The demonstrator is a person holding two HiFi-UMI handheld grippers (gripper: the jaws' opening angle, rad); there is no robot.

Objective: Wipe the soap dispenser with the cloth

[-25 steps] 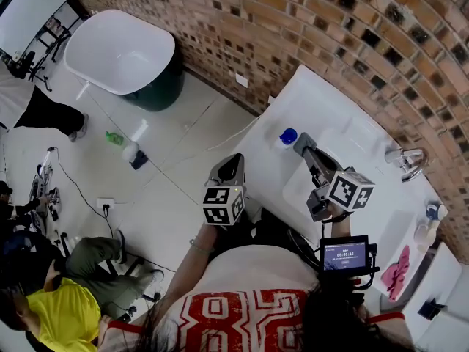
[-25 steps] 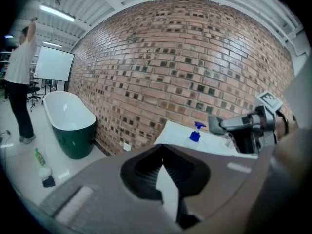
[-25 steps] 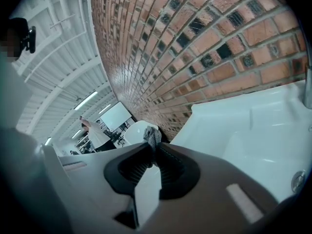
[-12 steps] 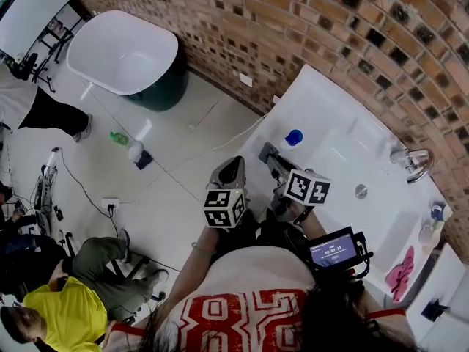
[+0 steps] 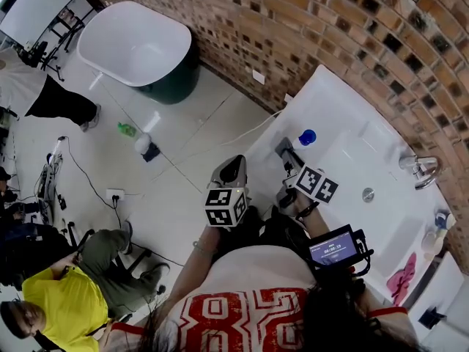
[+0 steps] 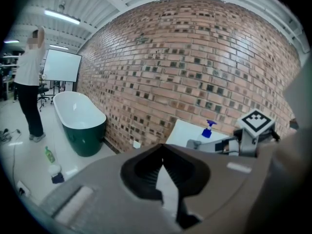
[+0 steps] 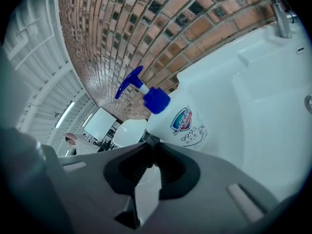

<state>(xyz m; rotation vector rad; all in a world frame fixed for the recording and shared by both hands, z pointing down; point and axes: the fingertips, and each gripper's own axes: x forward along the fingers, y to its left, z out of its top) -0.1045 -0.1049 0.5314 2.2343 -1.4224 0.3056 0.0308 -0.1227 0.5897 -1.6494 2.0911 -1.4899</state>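
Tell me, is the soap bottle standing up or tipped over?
Standing up. In the left gripper view, the soap dispenser sits upright on the white sink, with its blue pump on top.

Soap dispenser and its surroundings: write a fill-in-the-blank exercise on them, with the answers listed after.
The soap dispenser has a white body and a ___ pump.
The cloth lying at the far end of the sink is ___ in colour.
The wall behind the sink is made of ___.
Missing words: blue; pink; brick.
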